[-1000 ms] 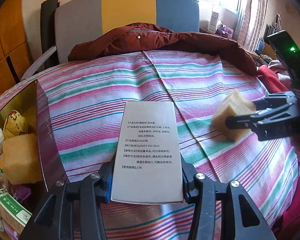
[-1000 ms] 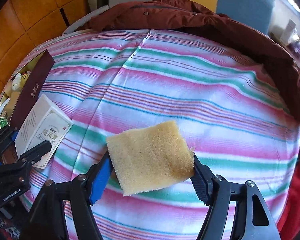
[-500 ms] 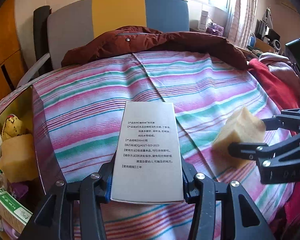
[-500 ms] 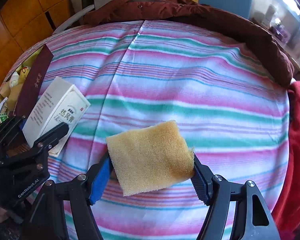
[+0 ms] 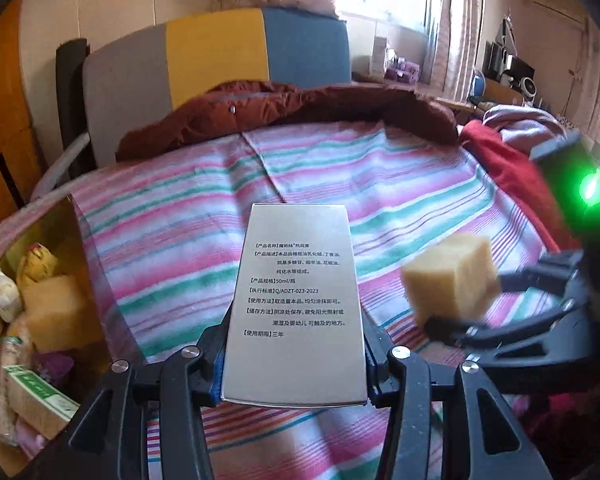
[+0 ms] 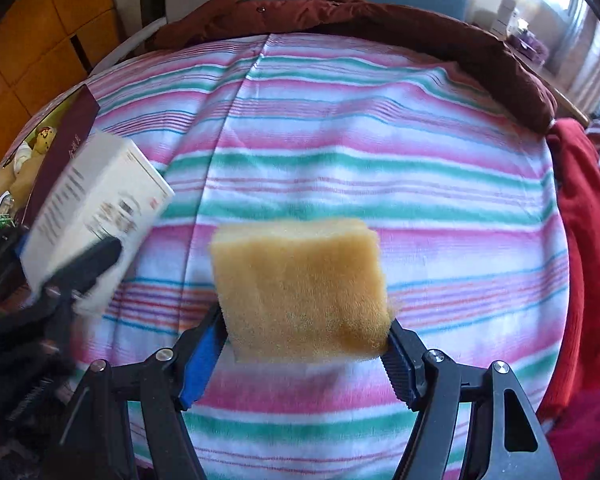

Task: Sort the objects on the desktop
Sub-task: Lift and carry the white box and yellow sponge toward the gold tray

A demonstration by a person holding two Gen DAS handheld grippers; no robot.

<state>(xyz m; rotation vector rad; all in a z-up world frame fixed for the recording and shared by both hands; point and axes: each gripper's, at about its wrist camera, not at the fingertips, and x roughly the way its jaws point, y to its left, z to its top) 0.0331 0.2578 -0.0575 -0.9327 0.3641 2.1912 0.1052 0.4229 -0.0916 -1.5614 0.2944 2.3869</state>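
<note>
My left gripper [image 5: 294, 354] is shut on a white carton [image 5: 296, 300] with black printed text, held above the striped blanket [image 5: 180, 248]. The carton also shows blurred at the left of the right wrist view [image 6: 96, 204]. My right gripper [image 6: 304, 338] is shut on a yellow sponge block [image 6: 300, 288], held above the blanket. In the left wrist view the sponge [image 5: 452, 276] and right gripper [image 5: 472, 304] sit just right of the carton.
An open box [image 5: 96, 280] at the left edge holds a yellow sponge [image 5: 56, 308], a toy figure [image 5: 36, 260] and a green-labelled packet [image 5: 36, 396]. A brown jacket [image 5: 284, 112] lies along the blanket's far edge. Red clothing [image 6: 580, 240] lies at the right.
Both grippers have lifted and tilted upward with their objects still held. The right gripper and sponge have come closer to the carton, and the carton has moved closer in the right wrist view.
</note>
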